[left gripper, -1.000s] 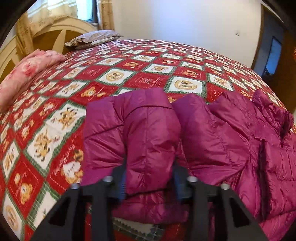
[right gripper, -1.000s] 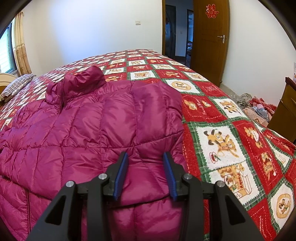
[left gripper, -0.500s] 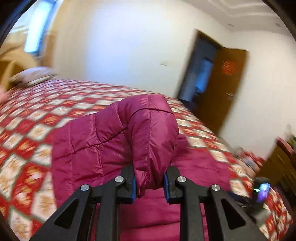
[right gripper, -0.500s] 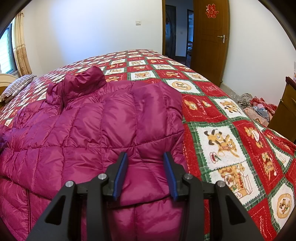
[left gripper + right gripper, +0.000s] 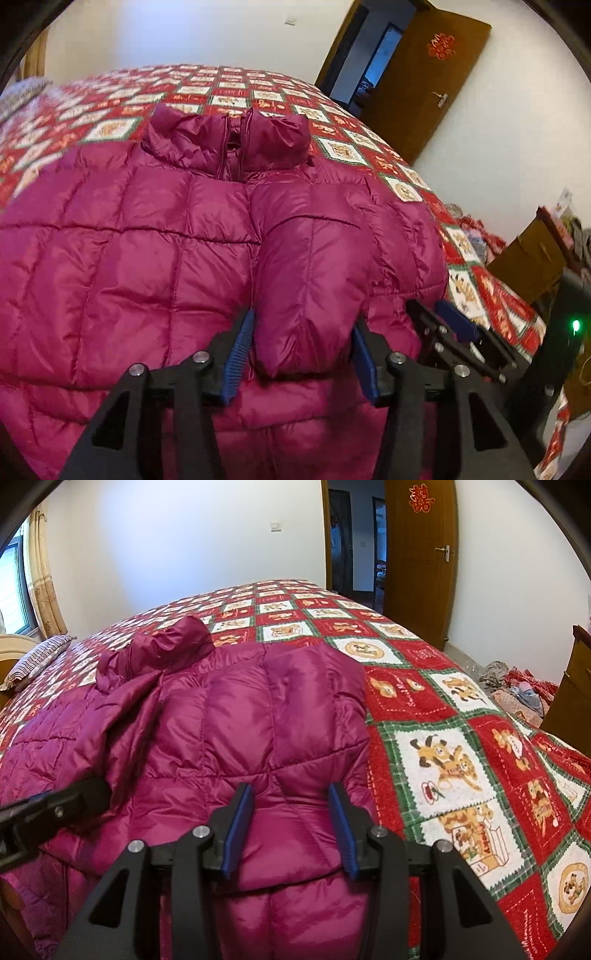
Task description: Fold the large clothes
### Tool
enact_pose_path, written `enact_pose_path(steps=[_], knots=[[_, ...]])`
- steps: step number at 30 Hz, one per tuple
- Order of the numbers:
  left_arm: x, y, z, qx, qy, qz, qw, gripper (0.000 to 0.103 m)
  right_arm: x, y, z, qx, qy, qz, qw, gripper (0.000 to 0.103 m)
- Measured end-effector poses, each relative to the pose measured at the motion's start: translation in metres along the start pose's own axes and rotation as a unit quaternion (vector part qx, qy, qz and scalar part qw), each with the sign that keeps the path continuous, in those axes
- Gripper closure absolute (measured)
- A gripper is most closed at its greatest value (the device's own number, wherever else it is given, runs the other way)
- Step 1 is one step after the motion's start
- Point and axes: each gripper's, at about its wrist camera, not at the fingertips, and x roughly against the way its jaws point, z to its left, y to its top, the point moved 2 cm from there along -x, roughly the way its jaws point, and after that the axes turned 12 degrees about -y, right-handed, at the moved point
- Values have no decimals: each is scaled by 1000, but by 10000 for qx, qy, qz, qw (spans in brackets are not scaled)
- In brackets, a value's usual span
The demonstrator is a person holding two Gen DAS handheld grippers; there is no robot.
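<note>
Magenta down jacket [image 5: 147,258] lay spread front-up on the bed [image 5: 443,760], its collar [image 5: 225,142] toward the far side and its zip closed as far as we could see. We had our left gripper [image 5: 301,354] over the jacket's chest with the left sleeve's cuff [image 5: 306,295] between its jaws; those jaws were opening, and the blue pads looked to be just clear of the fabric, so we judged the sleeve laid across the front and being let go. Our right gripper [image 5: 291,834] straddled the right sleeve [image 5: 291,738], already folded in over the body, with its jaws partly apart and not visibly pinching. Both sleeves seemed in; what we judged left was folding the body itself, hem toward collar, and squaring the puffy bundle.
</note>
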Motion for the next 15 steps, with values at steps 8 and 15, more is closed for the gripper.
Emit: enact_pose_path(steps=[8, 15], knots=[[46, -17, -21, -918, 139, 34, 9957, 37, 0, 0, 0, 14, -9, 1, 10000, 57], [117, -4, 48, -323, 789, -738, 9936, 35, 6, 0, 1, 56, 1, 10, 10000, 51]])
